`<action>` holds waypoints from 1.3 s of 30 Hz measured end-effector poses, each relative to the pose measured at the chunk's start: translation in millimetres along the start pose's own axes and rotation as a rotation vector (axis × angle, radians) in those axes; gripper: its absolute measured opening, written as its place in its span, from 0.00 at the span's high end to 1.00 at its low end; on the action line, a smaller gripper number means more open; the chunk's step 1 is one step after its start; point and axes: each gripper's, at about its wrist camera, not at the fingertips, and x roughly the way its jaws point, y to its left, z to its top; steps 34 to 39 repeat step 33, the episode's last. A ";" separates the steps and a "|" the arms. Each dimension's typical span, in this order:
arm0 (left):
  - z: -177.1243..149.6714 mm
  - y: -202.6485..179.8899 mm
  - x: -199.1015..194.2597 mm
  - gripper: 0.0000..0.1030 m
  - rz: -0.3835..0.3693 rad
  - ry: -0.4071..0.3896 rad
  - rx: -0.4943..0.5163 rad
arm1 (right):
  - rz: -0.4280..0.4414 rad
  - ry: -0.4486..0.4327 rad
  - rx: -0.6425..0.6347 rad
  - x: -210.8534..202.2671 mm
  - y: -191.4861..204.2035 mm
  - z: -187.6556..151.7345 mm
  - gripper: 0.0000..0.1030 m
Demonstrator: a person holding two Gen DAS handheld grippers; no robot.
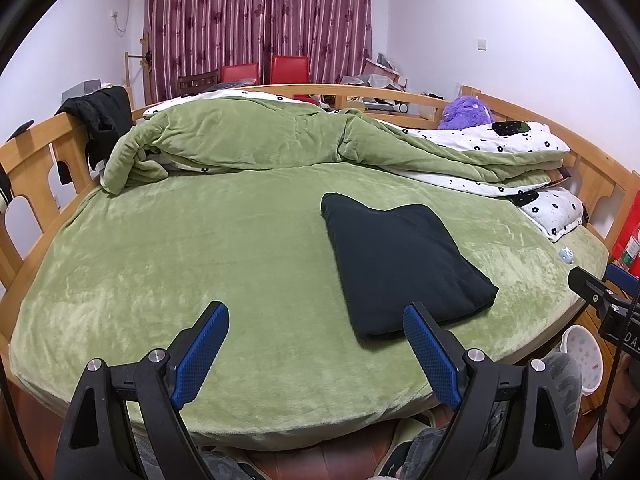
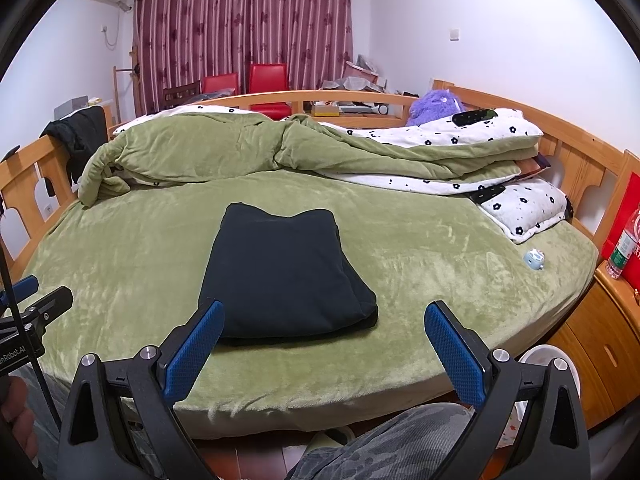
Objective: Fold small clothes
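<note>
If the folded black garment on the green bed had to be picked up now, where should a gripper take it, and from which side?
Probably the thick near edge of the folded black garment, approached from the foot of the bed. That edge is a rounded stack of layers facing both grippers, so fingers could slide under and over it. The left gripper and right gripper stand open and empty, short of it.

Left hand-held gripper (image 1: 316, 316) and right hand-held gripper (image 2: 324, 314) both gape wide, empty, angled downward

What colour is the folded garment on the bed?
Black, plain; the folded garment shows best in the right wrist view.
</note>
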 end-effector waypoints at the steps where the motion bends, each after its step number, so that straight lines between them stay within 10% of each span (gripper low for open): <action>1: 0.0 -0.1 0.2 0.14 -0.001 -0.001 0.001 | 0.000 0.000 0.000 -0.1 -0.1 0.0 0.04; 39: 4.2 9.4 -6.1 0.14 0.020 -0.019 -0.021 | 0.002 0.000 -0.001 -0.4 1.8 2.0 0.04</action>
